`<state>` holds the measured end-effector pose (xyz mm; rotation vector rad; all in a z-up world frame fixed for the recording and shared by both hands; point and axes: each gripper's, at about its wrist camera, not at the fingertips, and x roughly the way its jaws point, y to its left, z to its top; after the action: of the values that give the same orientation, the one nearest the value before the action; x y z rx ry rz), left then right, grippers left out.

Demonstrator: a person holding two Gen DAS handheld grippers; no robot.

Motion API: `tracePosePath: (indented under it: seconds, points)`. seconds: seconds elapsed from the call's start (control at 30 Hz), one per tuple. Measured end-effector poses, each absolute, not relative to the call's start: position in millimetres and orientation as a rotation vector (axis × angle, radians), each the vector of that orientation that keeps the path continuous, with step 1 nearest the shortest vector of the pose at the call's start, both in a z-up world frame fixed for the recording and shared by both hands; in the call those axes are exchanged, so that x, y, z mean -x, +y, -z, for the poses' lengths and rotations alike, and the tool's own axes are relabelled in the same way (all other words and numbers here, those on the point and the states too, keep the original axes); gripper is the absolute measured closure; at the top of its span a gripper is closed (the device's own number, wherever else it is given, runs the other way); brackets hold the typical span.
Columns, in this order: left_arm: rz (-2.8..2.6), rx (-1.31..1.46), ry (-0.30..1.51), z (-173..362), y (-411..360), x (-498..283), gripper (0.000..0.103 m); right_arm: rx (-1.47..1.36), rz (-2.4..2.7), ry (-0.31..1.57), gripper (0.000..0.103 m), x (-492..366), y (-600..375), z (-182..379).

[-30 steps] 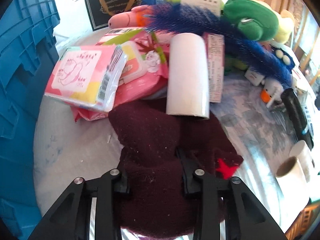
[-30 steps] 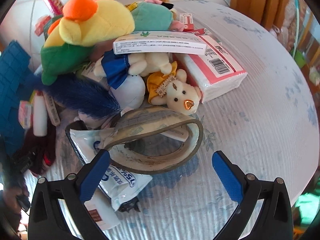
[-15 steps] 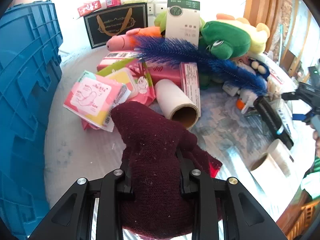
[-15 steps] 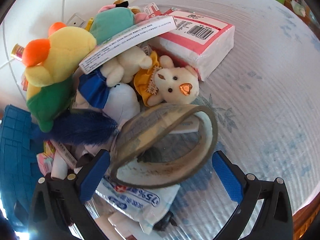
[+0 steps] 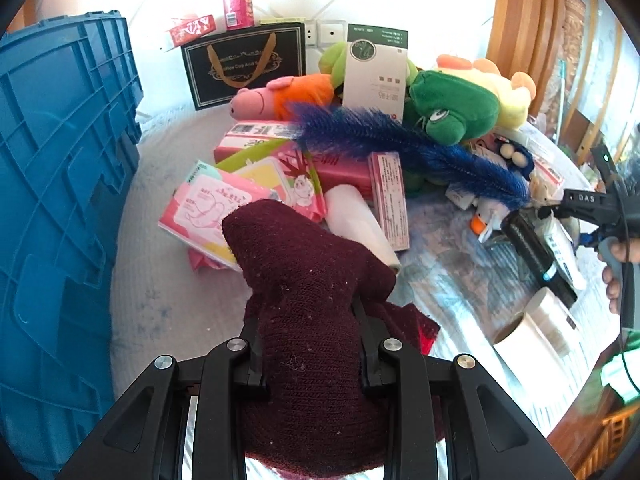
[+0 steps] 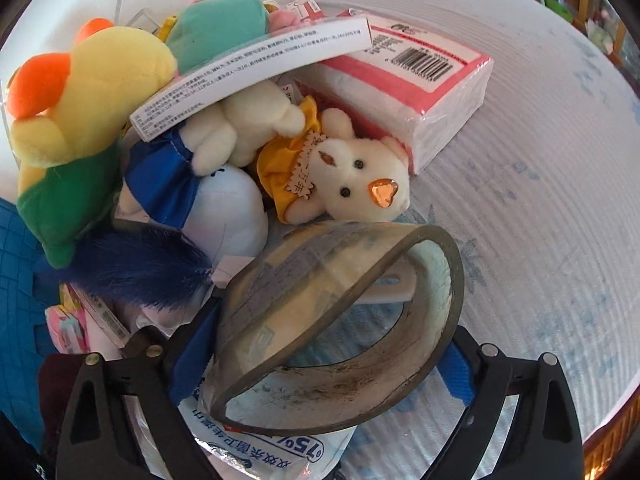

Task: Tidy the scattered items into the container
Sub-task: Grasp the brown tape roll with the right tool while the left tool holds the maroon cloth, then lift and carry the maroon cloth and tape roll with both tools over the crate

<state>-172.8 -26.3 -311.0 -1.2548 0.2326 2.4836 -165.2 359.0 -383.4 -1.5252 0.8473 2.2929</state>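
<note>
Wooden frame (image 5: 516, 12) behind the white table (image 6: 540, 208).

Left gripper (image 5: 310, 344) at bottom centre, jaws clamped on a maroon knit sock (image 5: 308, 292) lifted off the counter (image 5: 168, 292), blue crate (image 5: 60, 184) filling the left edge, pink tissue pack (image 5: 204, 208), blue feather (image 5: 404, 146), green plush (image 5: 452, 108) beyond

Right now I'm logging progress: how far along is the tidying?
Nothing visibly binned; the blue crate's inside is hidden. In hand: left gripper clamps the maroon knit; right gripper closes around the tape roll. Left: plush toys, tissue packs.
</note>
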Motion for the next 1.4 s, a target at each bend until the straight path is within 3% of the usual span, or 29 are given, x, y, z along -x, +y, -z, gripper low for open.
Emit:
tracePosePath:
  seconds: [0.53, 1.4]
  points:
    - [-2.549, 1.137, 0.215, 266, -24, 179, 0.074, 1.444, -2.351, 0.735, 0.009, 139, 372, 331]
    - [-2.690, 0.918, 0.224, 128, -37, 176, 0.074, 1.229, -2.738, 0.363, 0.009, 142, 309, 127]
